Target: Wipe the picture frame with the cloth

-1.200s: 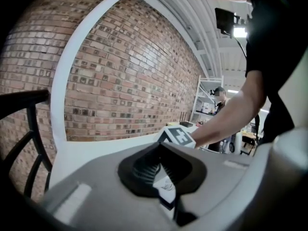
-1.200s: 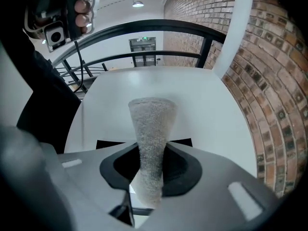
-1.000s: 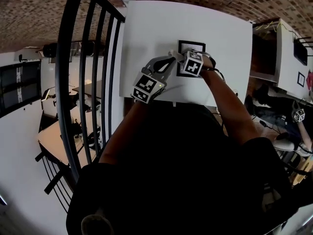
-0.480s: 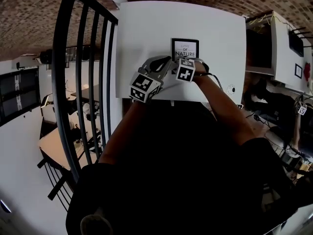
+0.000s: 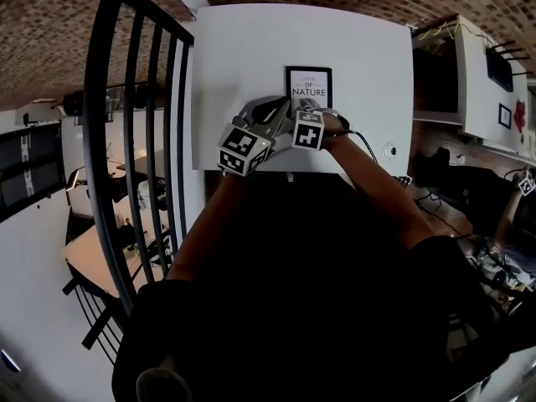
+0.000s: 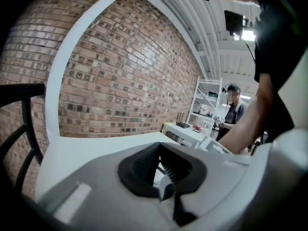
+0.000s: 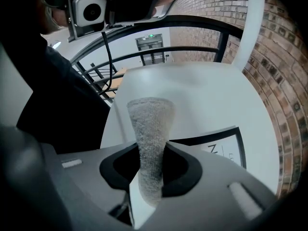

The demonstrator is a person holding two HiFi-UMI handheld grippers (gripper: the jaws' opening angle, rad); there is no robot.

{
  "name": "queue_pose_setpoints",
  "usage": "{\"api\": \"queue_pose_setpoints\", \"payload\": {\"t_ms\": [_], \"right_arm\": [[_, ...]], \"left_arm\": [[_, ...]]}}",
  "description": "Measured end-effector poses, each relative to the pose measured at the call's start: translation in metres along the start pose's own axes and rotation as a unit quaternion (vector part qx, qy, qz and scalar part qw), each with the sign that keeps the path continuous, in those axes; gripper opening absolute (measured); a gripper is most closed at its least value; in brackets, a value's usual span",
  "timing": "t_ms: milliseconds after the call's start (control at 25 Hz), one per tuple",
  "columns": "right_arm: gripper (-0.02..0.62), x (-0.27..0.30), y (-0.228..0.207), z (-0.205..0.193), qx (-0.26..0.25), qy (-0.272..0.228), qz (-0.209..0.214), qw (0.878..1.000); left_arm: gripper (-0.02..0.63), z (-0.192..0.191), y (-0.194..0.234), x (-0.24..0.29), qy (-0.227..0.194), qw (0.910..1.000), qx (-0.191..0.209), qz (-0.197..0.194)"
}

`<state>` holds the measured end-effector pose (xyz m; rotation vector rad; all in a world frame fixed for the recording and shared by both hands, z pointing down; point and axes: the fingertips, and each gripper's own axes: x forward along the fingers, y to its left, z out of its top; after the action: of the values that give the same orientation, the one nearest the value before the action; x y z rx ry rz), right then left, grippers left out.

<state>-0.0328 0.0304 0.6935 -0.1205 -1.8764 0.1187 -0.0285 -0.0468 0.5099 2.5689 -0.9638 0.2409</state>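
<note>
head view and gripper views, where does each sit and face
Head view: on the person's head, facing steeply down at white table and picture frame; shows torso, arms, left gripper, right gripper.
Left gripper view: on the left gripper, facing across the table to a brick wall; the person's arm shows.
Right gripper view: on the right gripper, facing back at the person's torso; jaws clamp the cloth.
Shared: head and right gripper views show the picture frame.

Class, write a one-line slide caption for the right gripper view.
Right tool pinching a grey cloth over a white table, close to a black picture frame.
</note>
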Motion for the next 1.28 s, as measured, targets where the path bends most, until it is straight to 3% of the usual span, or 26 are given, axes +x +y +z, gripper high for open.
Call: {"api": "queue_pose_setpoints", "payload": {"t_ms": [280, 640, 840, 1280], "right_arm": [[0.101, -0.017, -0.005, -0.002, 0.005, -0.014, -0.008, 1.000], [0.103, -0.053, -0.087, -0.042, 0.039, 0.007, -0.073, 0.997], [0.104, -0.058, -0.127, -0.063, 0.035, 0.041, -0.091, 0.994], [0.106, -0.046, -0.185, -0.070, 0.052, 0.058, -0.126, 0.989]], "left_arm": [[0.000, -0.002, 0.002, 0.004, 0.004, 1.0000, 0.000, 0.002], [0.000, -0.003, 0.003, 0.013, 0.017, 0.9998, 0.001, 0.006], [0.000, -0.017, 0.013, 0.020, 0.053, 0.9983, -0.009, 0.023], [0.000, -0.028, 0.019, 0.019, 0.056, 0.9973, -0.008, 0.047]]}}
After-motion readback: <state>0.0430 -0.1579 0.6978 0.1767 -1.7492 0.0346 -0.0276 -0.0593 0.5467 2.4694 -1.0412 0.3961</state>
